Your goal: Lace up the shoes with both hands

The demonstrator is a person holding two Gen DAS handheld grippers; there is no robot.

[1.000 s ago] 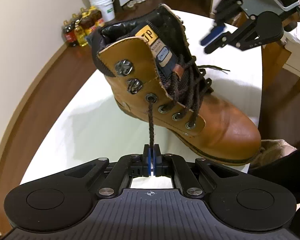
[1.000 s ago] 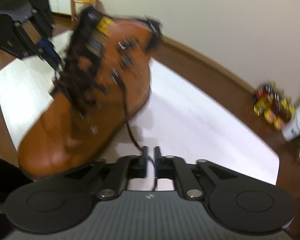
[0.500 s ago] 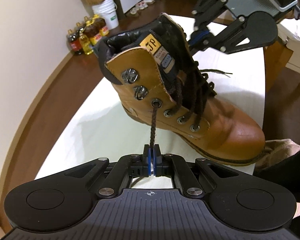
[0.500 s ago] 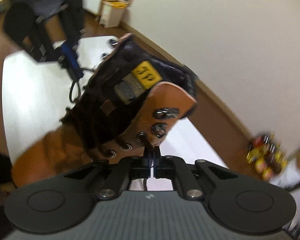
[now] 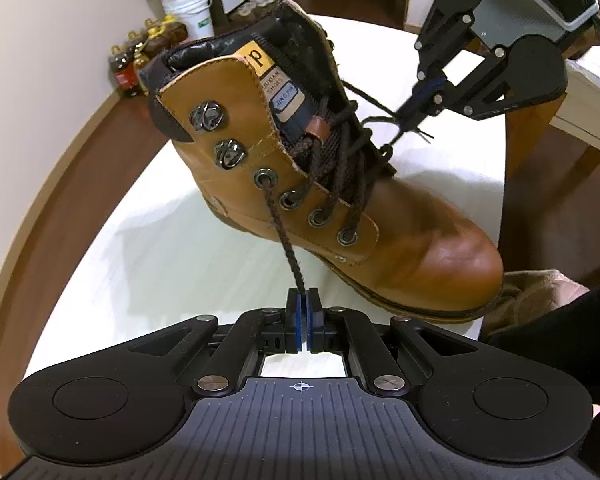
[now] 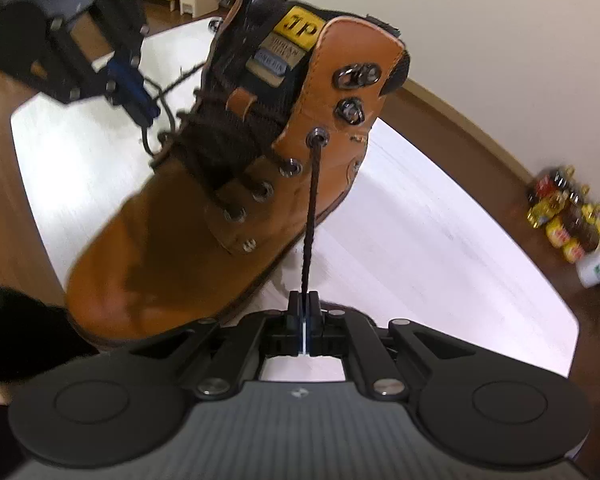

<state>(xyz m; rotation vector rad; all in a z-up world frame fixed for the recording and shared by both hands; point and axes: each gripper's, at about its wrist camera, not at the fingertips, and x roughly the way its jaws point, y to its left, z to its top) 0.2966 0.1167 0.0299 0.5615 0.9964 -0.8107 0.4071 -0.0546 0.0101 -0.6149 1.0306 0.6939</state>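
A tan lace-up boot [image 5: 400, 240] with dark brown laces stands tipped on the white table [image 5: 160, 260]. My left gripper [image 5: 302, 304] is shut on the lace end [image 5: 286, 248] that runs out of the top eyelet on its side. In the right wrist view, the boot [image 6: 172, 248] shows its other side. There my right gripper [image 6: 303, 304] is shut on a taut lace [image 6: 311, 216] coming from the matching eyelet. Each gripper also shows beyond the boot in the other's view: the right gripper [image 5: 410, 114] and the left gripper [image 6: 142, 110], both pinching lace.
Oil bottles [image 5: 140, 64] and a white bucket [image 5: 188, 8] stand on the wooden floor by the wall. The bottles [image 6: 564, 220] also show in the right wrist view. A person's dark sleeve [image 5: 560, 332] and a beige cloth [image 5: 540, 292] lie past the boot's toe.
My right gripper had its jaws apart around the lace; it has shut on it and the lace now runs taut. The boot has tipped and shifted in view. My left gripper kept its grip.
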